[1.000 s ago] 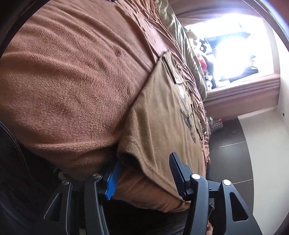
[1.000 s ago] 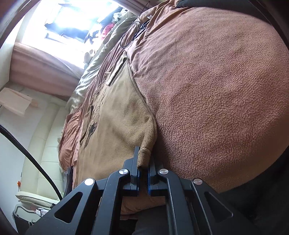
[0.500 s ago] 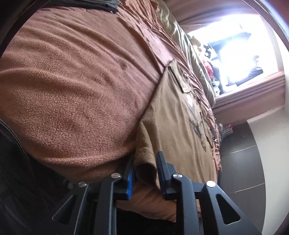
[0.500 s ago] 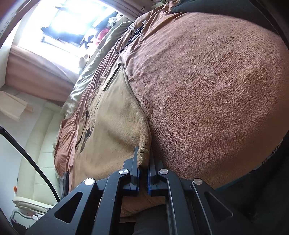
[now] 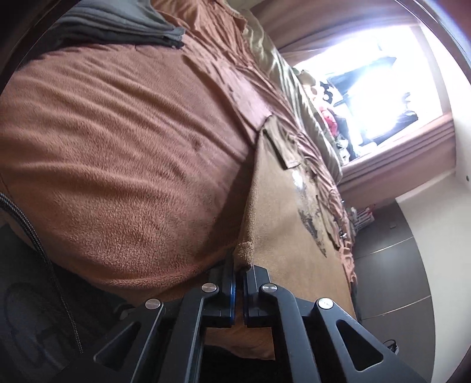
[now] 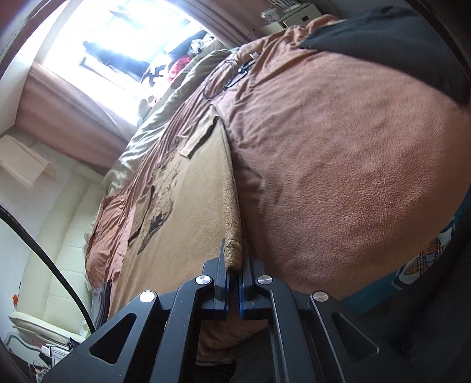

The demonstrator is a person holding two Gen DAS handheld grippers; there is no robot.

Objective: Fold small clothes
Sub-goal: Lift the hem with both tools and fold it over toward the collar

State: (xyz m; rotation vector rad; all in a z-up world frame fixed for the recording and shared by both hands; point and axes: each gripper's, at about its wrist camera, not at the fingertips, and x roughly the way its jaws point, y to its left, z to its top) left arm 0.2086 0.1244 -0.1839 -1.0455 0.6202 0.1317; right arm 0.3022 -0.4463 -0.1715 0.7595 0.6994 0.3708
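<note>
A tan fleece garment (image 5: 282, 224) with a dark print lies spread on a brown fleece blanket (image 5: 123, 153). In the left wrist view, my left gripper (image 5: 240, 265) is shut on the garment's near left corner, a small bunch of fabric poking up between the pads. Seen from the right wrist, the same tan garment (image 6: 188, 206) runs away from me, and my right gripper (image 6: 234, 259) is shut on its near right corner. Both corners are lifted slightly off the blanket (image 6: 338, 165), with the hem stretched between them.
A dark grey folded cloth (image 5: 117, 26) lies at the blanket's far left, and a black cloth (image 6: 397, 44) at its far right. A black cable and glasses (image 6: 232, 76) rest further up the bed. A bright window (image 6: 117, 44) is beyond, a cream headboard (image 6: 59, 235) to one side.
My left gripper closed from wide open onto the garment's left corner and rose with it. The right gripper stayed shut on the right corner and lifted, pulling the hem taut.
</note>
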